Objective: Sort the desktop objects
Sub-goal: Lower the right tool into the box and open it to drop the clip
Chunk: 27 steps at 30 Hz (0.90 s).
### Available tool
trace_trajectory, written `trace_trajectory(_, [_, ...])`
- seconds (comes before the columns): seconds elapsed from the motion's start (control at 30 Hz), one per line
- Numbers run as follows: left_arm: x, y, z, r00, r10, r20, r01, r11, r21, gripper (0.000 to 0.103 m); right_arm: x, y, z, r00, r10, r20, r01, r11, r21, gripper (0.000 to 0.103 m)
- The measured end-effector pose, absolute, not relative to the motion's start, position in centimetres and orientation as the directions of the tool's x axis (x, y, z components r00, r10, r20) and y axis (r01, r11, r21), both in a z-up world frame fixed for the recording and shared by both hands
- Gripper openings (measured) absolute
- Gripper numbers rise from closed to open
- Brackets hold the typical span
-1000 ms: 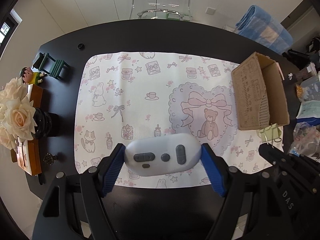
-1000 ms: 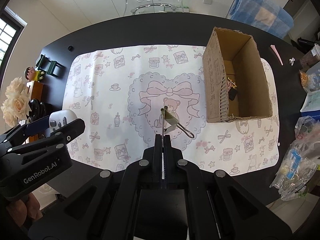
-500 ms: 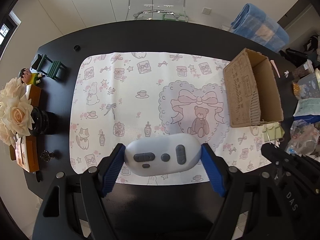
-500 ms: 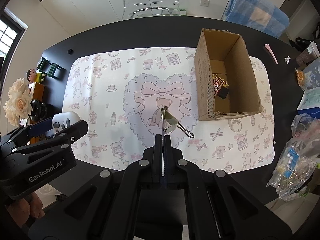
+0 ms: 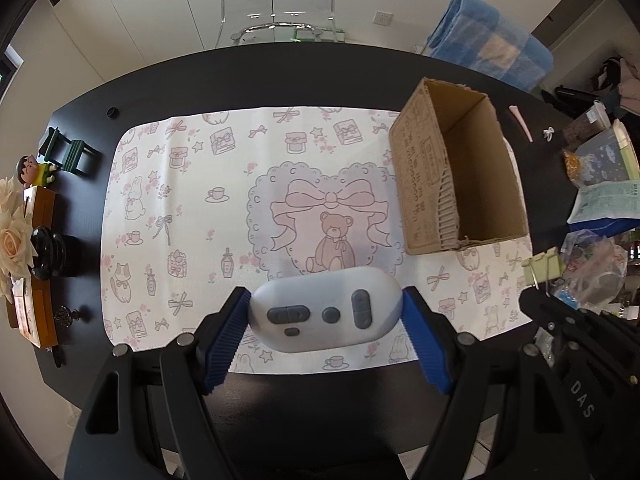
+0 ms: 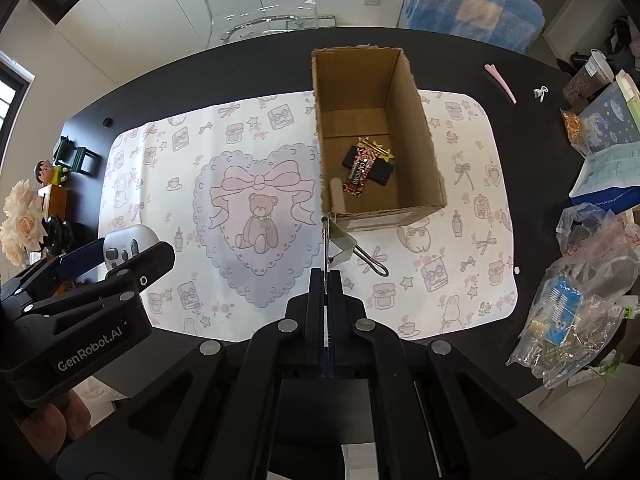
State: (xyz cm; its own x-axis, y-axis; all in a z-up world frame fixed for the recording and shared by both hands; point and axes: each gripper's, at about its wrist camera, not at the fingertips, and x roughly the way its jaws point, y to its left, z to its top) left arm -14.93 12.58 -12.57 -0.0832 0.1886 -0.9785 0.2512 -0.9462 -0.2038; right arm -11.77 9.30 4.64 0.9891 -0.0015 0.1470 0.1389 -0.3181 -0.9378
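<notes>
Over black table [image 5: 280,80] | left gripper [image 5: 325,314] grasping remote [image 5: 324,308] | right gripper [image 6: 327,276] grasping binder clip [image 6: 342,246]

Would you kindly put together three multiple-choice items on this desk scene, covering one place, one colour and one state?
1. Where does the cardboard box stand?
A. on the patterned mat's right part
B. on the floor
C. on the transparent chair

2. What colour are the pads of the left claw?
A. red
B. blue
C. yellow

3. What is the right claw doing?
A. standing wide open
B. gripping a flower
C. shut on the binder clip

Answers:
1 A: the box sits on the mat, right of the printed bear.
2 B: ribbed blue pads flank the white remote.
3 C: its jaws meet on the clip's wire handle.
</notes>
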Motion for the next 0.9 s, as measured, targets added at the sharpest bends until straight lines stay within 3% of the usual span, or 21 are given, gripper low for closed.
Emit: trace_trajectory(0.9, [-19.4, 13.8, -14.8, -0.036, 0.182, -0.983, 0.299, -0.936, -0.184, 0.074, -8.9, 16.3, 6.5, 0.987, -0.015, 0.157, 0.142, -0.352, -0.925, 0.001])
